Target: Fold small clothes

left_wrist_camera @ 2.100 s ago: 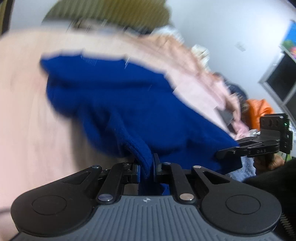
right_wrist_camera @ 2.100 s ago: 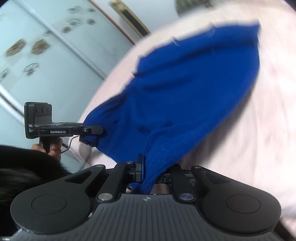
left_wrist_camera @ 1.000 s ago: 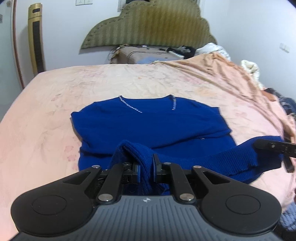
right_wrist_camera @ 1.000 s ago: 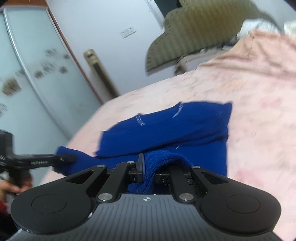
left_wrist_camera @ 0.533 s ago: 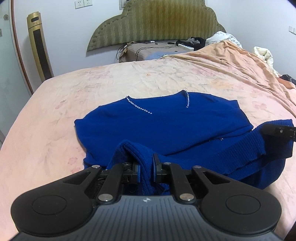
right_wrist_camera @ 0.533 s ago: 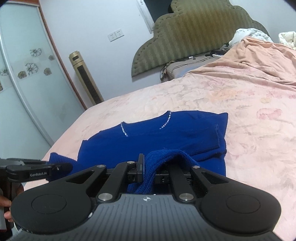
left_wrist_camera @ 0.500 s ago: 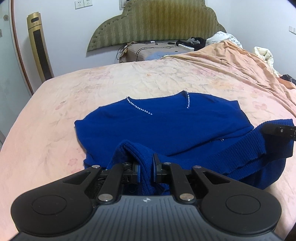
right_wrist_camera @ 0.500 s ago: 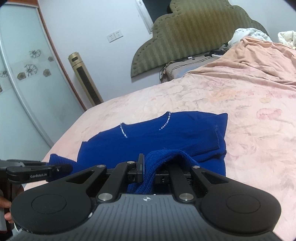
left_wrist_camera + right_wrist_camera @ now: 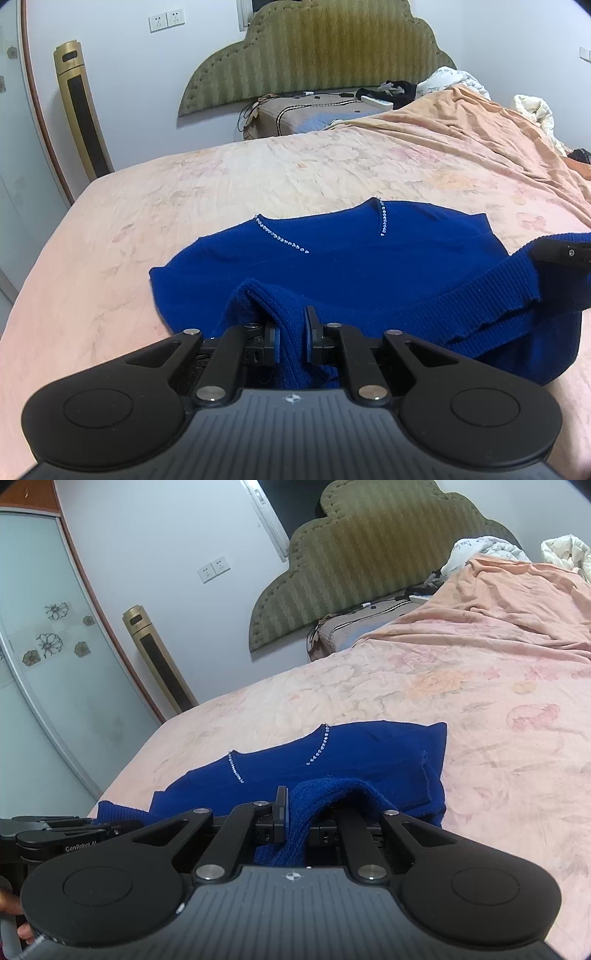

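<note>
A royal-blue knit sweater (image 9: 351, 258) with a line of small beads along its neckline lies spread on the pink floral bedsheet (image 9: 147, 229), neckline away from me. My left gripper (image 9: 291, 339) is shut on the ribbed hem at the near left corner. My right gripper (image 9: 295, 819) is shut on the hem at the near right corner, where the knit drapes over one finger. The hem stretches between the two grippers. The right gripper's tip (image 9: 561, 253) shows at the right edge of the left wrist view, and the left gripper (image 9: 55, 832) shows at the lower left of the right wrist view.
A green padded headboard (image 9: 317, 51) stands at the far end. An orange blanket (image 9: 461, 125) and white bedding are bunched at the far right. A gold tower fan (image 9: 83, 110) stands left of the bed by a glass sliding door (image 9: 48, 686). A hand (image 9: 9, 908) holds the left gripper's handle.
Two seconds ago the sweater was swung through the air, blurred. Now its body lies flat on the sheet, and both grippers have drawn back toward me with the hem still gripped.
</note>
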Available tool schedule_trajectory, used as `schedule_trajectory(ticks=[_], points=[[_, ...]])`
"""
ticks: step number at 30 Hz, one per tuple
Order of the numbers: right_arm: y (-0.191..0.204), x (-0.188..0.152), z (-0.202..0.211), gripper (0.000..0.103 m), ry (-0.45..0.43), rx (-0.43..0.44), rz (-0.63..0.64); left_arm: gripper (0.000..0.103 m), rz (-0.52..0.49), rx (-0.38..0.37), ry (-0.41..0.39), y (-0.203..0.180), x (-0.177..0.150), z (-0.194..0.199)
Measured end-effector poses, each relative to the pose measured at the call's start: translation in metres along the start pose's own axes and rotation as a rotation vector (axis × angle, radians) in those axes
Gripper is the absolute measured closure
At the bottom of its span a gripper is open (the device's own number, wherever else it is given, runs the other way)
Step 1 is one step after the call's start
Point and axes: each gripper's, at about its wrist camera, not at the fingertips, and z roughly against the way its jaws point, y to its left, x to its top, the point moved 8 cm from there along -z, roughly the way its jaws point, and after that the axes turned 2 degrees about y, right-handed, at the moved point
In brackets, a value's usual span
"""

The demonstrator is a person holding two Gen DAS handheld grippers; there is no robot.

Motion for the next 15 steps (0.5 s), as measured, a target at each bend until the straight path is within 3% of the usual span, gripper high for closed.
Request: schedule_trajectory(ticks=[15], points=[[-0.011, 0.030, -0.031, 0.091, -0.031, 0.010, -0.067, 0.091, 0.036, 0.007, -0.004, 0.019, 0.035, -0.028]])
